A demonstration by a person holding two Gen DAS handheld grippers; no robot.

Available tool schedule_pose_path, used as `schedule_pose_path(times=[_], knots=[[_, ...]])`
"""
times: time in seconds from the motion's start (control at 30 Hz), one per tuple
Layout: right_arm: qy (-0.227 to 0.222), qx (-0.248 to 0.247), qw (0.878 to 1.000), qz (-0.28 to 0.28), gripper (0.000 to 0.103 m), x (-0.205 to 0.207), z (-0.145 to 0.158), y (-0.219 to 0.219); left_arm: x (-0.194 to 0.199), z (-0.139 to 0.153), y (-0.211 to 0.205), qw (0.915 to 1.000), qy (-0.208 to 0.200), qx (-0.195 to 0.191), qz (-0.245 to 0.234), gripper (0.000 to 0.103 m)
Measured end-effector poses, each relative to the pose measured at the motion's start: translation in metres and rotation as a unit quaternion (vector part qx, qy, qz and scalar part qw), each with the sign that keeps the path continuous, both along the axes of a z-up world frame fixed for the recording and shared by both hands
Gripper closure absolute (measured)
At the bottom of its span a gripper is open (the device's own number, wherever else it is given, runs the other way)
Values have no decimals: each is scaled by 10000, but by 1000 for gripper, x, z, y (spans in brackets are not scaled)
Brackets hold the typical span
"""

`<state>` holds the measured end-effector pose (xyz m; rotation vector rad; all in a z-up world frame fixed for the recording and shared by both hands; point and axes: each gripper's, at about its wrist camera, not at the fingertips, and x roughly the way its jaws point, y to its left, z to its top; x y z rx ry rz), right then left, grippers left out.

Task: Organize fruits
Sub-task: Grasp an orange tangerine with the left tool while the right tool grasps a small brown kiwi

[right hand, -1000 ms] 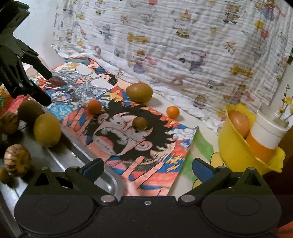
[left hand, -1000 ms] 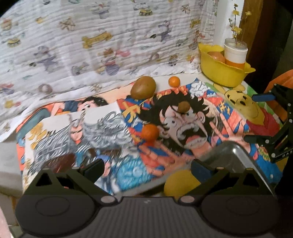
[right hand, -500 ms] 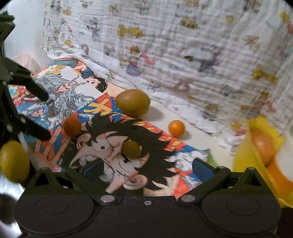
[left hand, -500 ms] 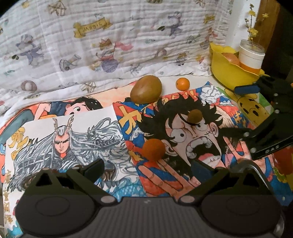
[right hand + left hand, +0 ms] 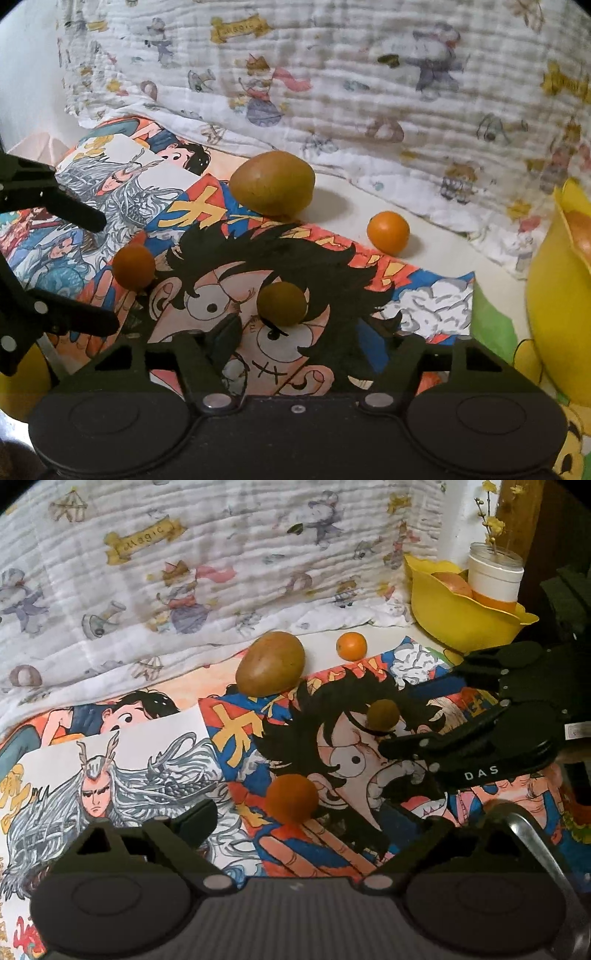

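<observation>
On a cartoon poster (image 5: 236, 738) lie a small orange fruit (image 5: 291, 799) (image 5: 133, 266) and a small brown fruit (image 5: 382, 714) (image 5: 282, 302). My left gripper (image 5: 295, 823) (image 5: 103, 273) straddles the orange fruit. Its jaws are closing, wide, and the pads stand clear of it. My right gripper (image 5: 306, 339) (image 5: 419, 705) has the brown fruit just ahead, between its fingertips. Its jaws are closing too, without touching. A large brown fruit (image 5: 271, 668) (image 5: 273, 188) and a tiny orange (image 5: 351, 646) (image 5: 388, 232) sit further back.
A yellow bowl (image 5: 454, 616) at the back right holds a fruit and a white cup. A metal tray's rim (image 5: 524, 827) shows at the lower right. A printed blanket (image 5: 221, 572) hangs behind. A yellow fruit (image 5: 22, 365) peeks in low at the left of the right wrist view.
Both grippers moved forward and down over the poster, each onto a small fruit. The tray mostly slid out of view. Both jaws narrowed, the right one more.
</observation>
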<state>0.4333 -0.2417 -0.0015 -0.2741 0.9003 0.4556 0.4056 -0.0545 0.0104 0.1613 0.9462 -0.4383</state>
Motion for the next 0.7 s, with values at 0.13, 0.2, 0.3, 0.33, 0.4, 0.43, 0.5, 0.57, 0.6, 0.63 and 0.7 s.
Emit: schedule_pose_path(times=[0.13, 0.2, 0.3, 0.33, 0.4, 0.43, 0.5, 0.57, 0.6, 0.63, 0.7], knots=[[102, 227, 9997, -76, 42, 2, 0, -2, 2, -1, -1, 10000, -16, -47, -32, 15], [88, 254, 9996, -58, 46, 2, 0, -1, 3, -3, -2, 10000, 12, -90, -36, 19], [88, 320, 9994, -33, 52, 2, 0, 0, 4, -5, -2, 9998, 50, -179, -32, 25], [89, 335, 9994, -27, 53, 2, 0, 0, 4, -6, -1, 9997, 87, -232, -24, 28], [71, 337, 9994, -21, 54, 1, 0, 1, 3, -8, -1, 9993, 155, -331, -17, 31], [63, 336, 9994, -22, 56, 0, 0, 2, 3, -9, -1, 9992, 175, -351, -9, 33], [48, 353, 9994, -21, 58, 0, -1, 2, 2, -11, 0, 9991, 182, -373, 9, 36], [41, 381, 9993, -12, 61, 0, -1, 3, 2, -11, 0, 9991, 155, -393, 41, 38], [38, 391, 9992, -11, 62, 0, -1, 4, 3, -11, 1, 9990, 153, -419, 76, 39], [35, 395, 9992, -17, 62, 0, -1, 4, 4, -11, 2, 9988, 160, -445, 114, 41], [23, 409, 9991, -47, 64, 1, -1, 5, 6, -11, 4, 9983, 171, -516, 210, 43]])
